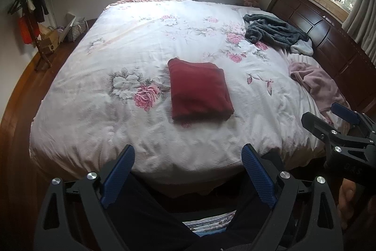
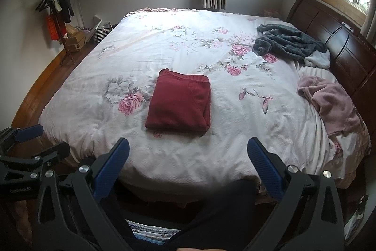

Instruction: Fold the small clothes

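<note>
A dark red garment (image 1: 199,92) (image 2: 179,104) lies folded into a neat rectangle in the middle of the floral bedspread (image 1: 131,44) (image 2: 145,39). A crumpled pink garment (image 1: 317,84) (image 2: 331,98) and a grey fleece garment (image 1: 275,33) (image 2: 289,41) lie unfolded near the headboard on the right. My left gripper (image 1: 189,151) is open and empty, held back above the bed's near edge. My right gripper (image 2: 188,145) is open and empty too, beside the left one; it also shows at the right edge of the left wrist view (image 1: 324,114).
A wooden headboard (image 1: 329,34) (image 2: 340,39) runs along the right side. A coat stand (image 1: 30,22) (image 2: 56,11) with hanging items and several bags (image 1: 68,32) stand by the far left wall. Wood floor surrounds the bed. A person's dark trousers (image 1: 150,215) fill the bottom.
</note>
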Demonstrator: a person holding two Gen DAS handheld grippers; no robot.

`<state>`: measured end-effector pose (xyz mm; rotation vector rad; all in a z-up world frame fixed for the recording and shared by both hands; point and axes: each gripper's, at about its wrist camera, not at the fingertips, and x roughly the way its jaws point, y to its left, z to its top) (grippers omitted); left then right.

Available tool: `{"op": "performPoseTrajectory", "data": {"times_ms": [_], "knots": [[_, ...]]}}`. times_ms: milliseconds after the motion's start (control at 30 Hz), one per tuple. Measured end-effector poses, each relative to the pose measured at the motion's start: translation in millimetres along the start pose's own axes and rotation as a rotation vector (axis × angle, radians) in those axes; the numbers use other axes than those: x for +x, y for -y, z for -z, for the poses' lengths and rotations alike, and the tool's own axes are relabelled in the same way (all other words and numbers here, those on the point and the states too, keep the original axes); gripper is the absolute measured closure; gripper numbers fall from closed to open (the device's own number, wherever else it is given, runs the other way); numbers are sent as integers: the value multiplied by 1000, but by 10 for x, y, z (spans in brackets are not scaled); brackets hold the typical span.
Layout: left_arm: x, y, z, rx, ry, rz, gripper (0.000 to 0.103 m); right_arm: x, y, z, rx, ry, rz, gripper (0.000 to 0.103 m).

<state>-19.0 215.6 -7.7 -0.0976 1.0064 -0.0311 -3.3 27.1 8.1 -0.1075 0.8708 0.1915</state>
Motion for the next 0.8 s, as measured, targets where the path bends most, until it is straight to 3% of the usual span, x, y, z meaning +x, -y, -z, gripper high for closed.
{"op": "performPoseTrajectory", "data": {"times_ms": [800], "knots": [[-2,3,27,-11,-5,-8,10,35,44,-22,-13,10,4,3]]}}
